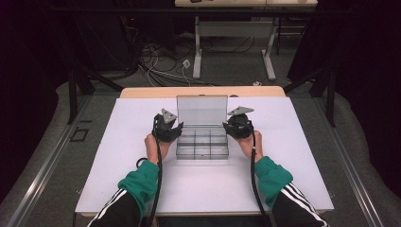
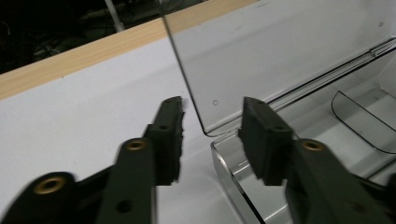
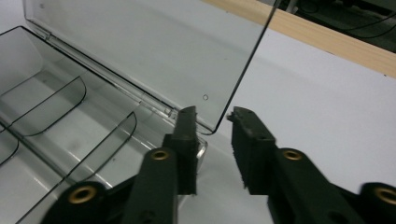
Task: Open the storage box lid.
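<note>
Both forearms reach forward across the white surface (image 1: 118, 142). The left tool (image 2: 212, 135) and right tool (image 3: 212, 140) flank a clear plastic compartment box (image 1: 202, 144) at mid-surface. Each tool's jaws stand partly apart, gripping nothing, straddling a rear corner by the upright lid (image 1: 202, 110). The box's long axis runs left-right. Bare surface lies open on both sides.
</note>
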`<move>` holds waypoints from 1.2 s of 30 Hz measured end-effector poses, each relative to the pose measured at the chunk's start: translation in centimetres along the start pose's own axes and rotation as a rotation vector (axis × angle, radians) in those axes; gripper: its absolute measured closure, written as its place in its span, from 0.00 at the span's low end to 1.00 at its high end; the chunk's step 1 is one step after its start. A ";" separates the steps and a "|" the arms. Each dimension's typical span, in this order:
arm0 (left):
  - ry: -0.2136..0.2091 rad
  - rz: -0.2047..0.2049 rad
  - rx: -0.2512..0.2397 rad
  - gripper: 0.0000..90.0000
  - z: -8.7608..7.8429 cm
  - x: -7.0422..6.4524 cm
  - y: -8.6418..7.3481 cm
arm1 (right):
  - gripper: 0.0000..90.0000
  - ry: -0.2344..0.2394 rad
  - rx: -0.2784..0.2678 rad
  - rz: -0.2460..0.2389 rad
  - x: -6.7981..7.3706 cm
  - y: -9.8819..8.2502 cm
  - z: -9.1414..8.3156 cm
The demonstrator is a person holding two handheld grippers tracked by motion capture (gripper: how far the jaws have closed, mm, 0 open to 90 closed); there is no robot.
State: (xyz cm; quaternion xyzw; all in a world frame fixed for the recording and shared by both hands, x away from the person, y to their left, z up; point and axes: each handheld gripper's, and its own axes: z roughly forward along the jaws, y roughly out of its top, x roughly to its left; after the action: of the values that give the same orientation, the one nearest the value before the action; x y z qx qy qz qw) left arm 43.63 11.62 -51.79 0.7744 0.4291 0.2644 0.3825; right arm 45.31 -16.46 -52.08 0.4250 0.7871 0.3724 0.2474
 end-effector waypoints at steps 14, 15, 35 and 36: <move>-0.066 0.023 0.069 0.18 -3.6 -0.1 -2.2 | 0.46 0.126 0.057 -0.051 -0.8 -1.6 -3.2; -0.068 0.022 0.072 0.18 -3.9 0.0 -2.5 | 0.45 0.136 0.063 -0.049 -0.8 -1.7 -3.4; -0.104 0.097 0.121 0.00 -7.4 0.5 -6.1 | 0.18 0.264 0.091 -0.075 -0.7 -4.4 -6.2; -0.106 0.092 0.122 0.00 -7.5 0.6 -6.3 | 0.18 0.267 0.091 -0.070 -0.6 -4.5 -6.3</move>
State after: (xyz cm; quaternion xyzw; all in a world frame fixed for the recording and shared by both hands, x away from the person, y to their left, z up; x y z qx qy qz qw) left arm 35.43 16.99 -52.65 0.8281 0.3876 0.2137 0.3441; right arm 39.04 -20.97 -51.84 0.3546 0.8434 0.3808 0.1339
